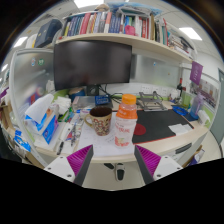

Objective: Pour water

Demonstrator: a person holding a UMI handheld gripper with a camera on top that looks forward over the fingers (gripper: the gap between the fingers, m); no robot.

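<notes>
We see gripper (114, 160) open, empty; bottle (125, 121) ahead beside cup (100, 120); off-centre grab risks tipping bottle.

Cluttered desk (170, 140), monitor (92, 62), bookshelf (110, 25) above, ceiling lights.

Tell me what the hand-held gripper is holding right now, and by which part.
Nothing. The hand-held gripper is open and empty; the orange-capped bottle stands on the desk just ahead of its fingers, beside the mug.
</notes>
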